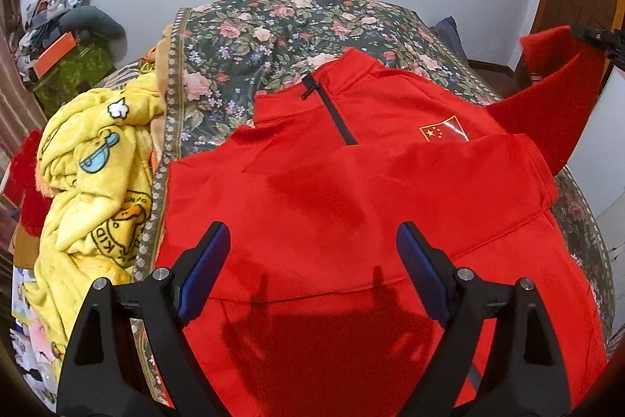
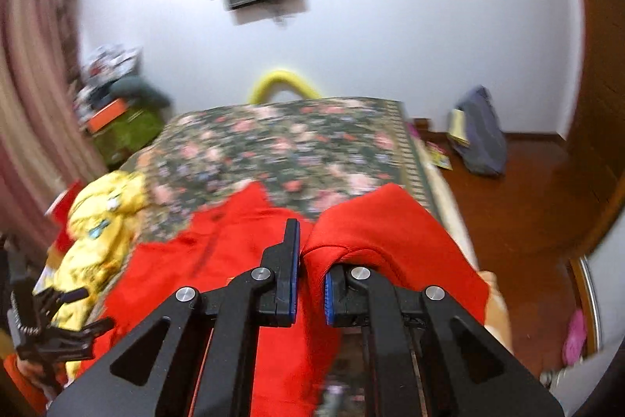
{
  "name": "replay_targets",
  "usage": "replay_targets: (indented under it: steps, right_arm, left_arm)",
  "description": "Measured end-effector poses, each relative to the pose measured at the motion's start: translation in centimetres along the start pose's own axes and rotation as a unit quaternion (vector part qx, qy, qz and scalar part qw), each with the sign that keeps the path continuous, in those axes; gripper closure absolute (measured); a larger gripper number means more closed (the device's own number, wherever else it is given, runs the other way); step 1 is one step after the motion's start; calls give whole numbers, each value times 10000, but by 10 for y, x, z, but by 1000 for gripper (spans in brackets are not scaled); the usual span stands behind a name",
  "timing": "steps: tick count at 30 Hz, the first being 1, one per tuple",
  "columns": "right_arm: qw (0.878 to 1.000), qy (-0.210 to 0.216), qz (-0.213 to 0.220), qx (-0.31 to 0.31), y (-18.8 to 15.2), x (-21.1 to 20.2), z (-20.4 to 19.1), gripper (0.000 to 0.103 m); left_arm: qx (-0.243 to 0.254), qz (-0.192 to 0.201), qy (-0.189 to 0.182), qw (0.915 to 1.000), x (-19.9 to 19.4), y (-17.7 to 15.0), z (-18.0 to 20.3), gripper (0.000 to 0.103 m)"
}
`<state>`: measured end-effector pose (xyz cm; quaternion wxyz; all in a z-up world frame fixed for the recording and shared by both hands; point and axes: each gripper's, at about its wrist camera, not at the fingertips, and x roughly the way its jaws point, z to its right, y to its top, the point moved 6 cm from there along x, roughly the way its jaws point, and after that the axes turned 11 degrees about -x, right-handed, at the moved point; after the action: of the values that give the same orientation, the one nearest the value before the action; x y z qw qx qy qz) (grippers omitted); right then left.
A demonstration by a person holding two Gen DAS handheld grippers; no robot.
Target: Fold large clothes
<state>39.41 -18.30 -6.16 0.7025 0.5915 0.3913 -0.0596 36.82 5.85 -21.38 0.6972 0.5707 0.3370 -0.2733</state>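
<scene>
— Jacket [image 1: 351, 190]: where is it?
— Spread on the flowered bed [image 1: 242, 57], collar toward the far wall, zip showing, a yellow blanket [image 1: 90, 182] bunched just beside it.
— And the tongs?
— Left tongs [image 1: 312, 260] stand wide apart above the red cloth, nothing between them. Right tongs [image 2: 310, 272] are pressed together on a sleeve [image 2: 383, 225] of the jacket, lifted off the bed.
</scene>
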Motion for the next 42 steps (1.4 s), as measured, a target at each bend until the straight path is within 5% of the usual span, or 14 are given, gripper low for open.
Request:
replay_targets:
  steps: [9, 17, 20, 22, 27, 33, 42]
  right_arm:
    - [9882, 909, -1103, -548, -69, 75, -98, 94]
    - [9746, 1051, -1911, -501, -121, 97, -103, 93]
    - [9683, 1079, -2221, -388, -130, 93, -95, 78]
    - [9687, 1068, -2218, -311, -131, 81, -89, 64]
    - [9810, 823, -1748, -175, -122, 40, -56, 57]
    - [9929, -72, -1189, -63, -117, -5, -1, 44]
    - [9880, -829, -1171, 567, -149, -26, 76, 43]
  left_arm:
    - [-118, -127, 48, 9998, 0, -13, -25, 16]
    - [18, -320, 65, 9995, 6, -25, -23, 16]
    - [159, -286, 30, 9995, 3, -21, -12, 16]
    - [276, -223, -15, 9994, -1, -15, 0, 16]
    - [685, 6, -179, 9975, -13, 5, 46, 16]
    - [1318, 110, -620, 9893, -14, 26, 133, 16]
    - [2316, -360, -895, 9680, 40, 19, 260, 16]
